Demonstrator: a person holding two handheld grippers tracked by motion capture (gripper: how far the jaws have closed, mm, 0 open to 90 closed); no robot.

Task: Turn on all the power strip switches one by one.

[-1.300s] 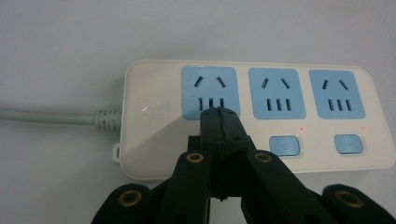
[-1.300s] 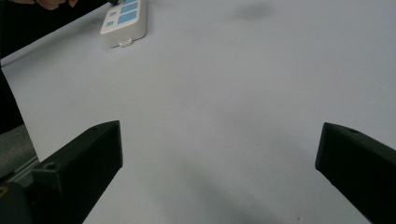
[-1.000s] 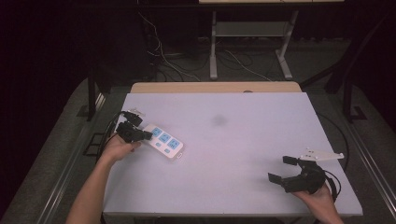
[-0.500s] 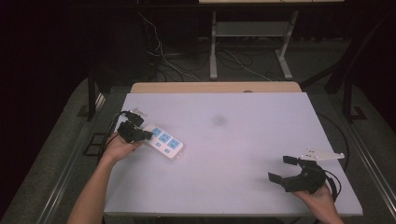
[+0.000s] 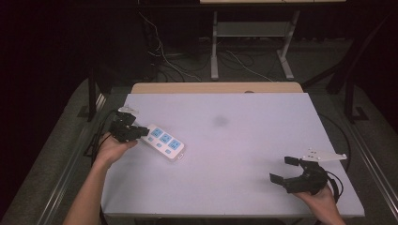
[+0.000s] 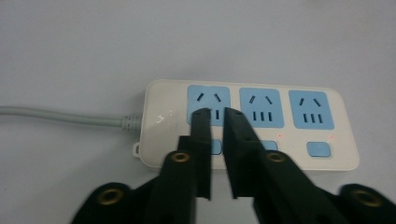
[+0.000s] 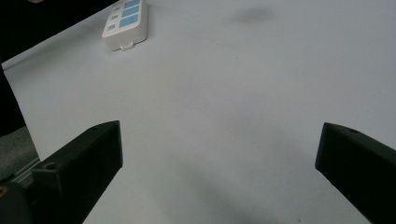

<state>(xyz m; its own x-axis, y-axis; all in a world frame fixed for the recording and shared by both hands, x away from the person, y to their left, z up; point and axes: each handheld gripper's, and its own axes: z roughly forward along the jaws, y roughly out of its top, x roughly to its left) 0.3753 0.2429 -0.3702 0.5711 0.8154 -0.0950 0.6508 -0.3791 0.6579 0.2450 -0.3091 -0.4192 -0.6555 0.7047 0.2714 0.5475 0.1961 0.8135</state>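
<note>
Left gripper [image 6: 215,112] jaws just parted slightly, nothing between, seemingly over power strip [image 6: 252,123]; right gripper [image 5: 288,169] jaws wide, empty.

We see bare forearms without sleeves, each hand carrying a black gripper, the left gripper [image 5: 126,131] with brass-ringed screw holes along its blocky jaws, the right gripper [image 5: 287,169] topped by a pale three-cornered plate and trailing a dark cable.
</note>
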